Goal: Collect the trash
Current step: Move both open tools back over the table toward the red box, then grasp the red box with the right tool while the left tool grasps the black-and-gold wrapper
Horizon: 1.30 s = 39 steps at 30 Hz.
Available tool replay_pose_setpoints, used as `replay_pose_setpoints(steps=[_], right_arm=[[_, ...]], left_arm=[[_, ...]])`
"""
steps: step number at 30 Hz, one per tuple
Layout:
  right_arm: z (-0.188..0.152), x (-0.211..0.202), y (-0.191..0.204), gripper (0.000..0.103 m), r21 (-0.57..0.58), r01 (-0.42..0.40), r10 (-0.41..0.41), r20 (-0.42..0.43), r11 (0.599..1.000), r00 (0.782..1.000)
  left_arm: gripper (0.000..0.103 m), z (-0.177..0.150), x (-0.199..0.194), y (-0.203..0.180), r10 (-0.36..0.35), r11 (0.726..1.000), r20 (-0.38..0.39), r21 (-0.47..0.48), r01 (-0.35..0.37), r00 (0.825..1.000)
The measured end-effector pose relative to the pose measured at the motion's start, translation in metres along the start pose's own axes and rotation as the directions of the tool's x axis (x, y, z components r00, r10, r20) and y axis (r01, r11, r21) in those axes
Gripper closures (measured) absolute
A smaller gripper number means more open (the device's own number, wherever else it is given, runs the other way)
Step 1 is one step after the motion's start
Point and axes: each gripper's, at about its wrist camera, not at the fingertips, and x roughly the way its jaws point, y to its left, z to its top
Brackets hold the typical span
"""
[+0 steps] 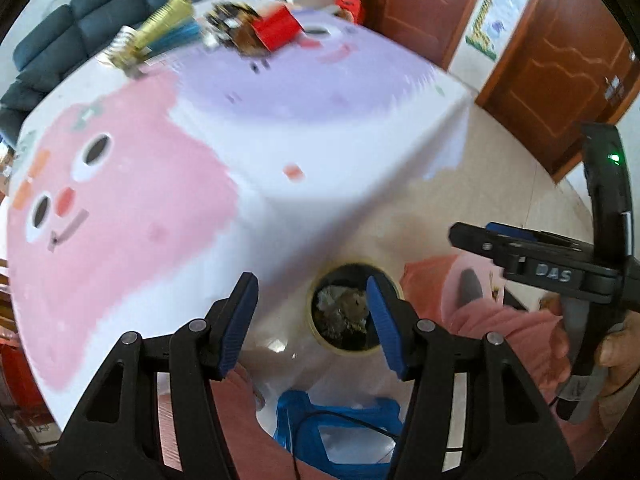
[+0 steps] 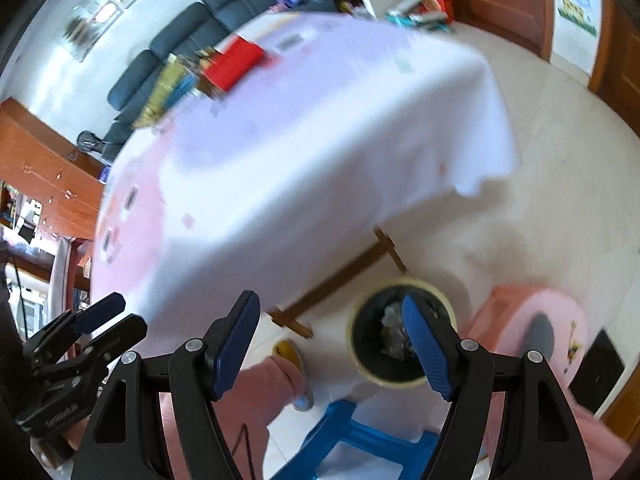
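A round trash bin (image 1: pixel 347 306) with a yellow rim and black liner stands on the floor beside the table, with crumpled trash inside. It also shows in the right wrist view (image 2: pixel 394 334). My left gripper (image 1: pixel 310 324) is open and empty, held above the table edge near the bin. My right gripper (image 2: pixel 332 346) is open and empty, above the bin. The right gripper shows in the left wrist view (image 1: pixel 516 248), and the left gripper shows at the left of the right wrist view (image 2: pixel 100 320). Both views are blurred.
The table (image 1: pixel 280 120) wears a white cloth with pink and purple shapes. A red box (image 1: pixel 278 30), gold and blue packets (image 1: pixel 160 28) and other items lie at its far side. A blue stool (image 2: pixel 352 436) and a pink stool (image 2: pixel 536 320) stand on the floor.
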Motion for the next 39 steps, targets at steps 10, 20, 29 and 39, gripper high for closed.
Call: replay_pose_setpoints(steps=[10,20,29,39], right_arm=[[0.127,-0.024,0.103,0.028,-0.134,-0.008,0.019,0.080,0.991,0.997],[0.253,0.054,0.175,0.022,-0.140,0.050,-0.045,0.038,0.989,0.998],[0.286,0.150,0.173,0.013,-0.118,0.153,-0.162,-0.071,0.981,0.984],[0.295,0.188,0.148,0.014,-0.067,0.185,-0.190,-0.083,0.980,0.978]], left_arm=[[0.049,0.066,-0.040,0.076,0.052,0.997,0.080,-0.055,-0.048,0.995],[0.049,0.142,-0.038,0.144,0.095,0.992,0.120,-0.100,-0.083,0.988],[0.050,0.176,-0.009,0.176,0.084,0.988,0.089,-0.135,-0.071,0.992],[0.050,0.199,0.024,0.196,0.077,0.986,0.060,-0.153,-0.067,0.995]])
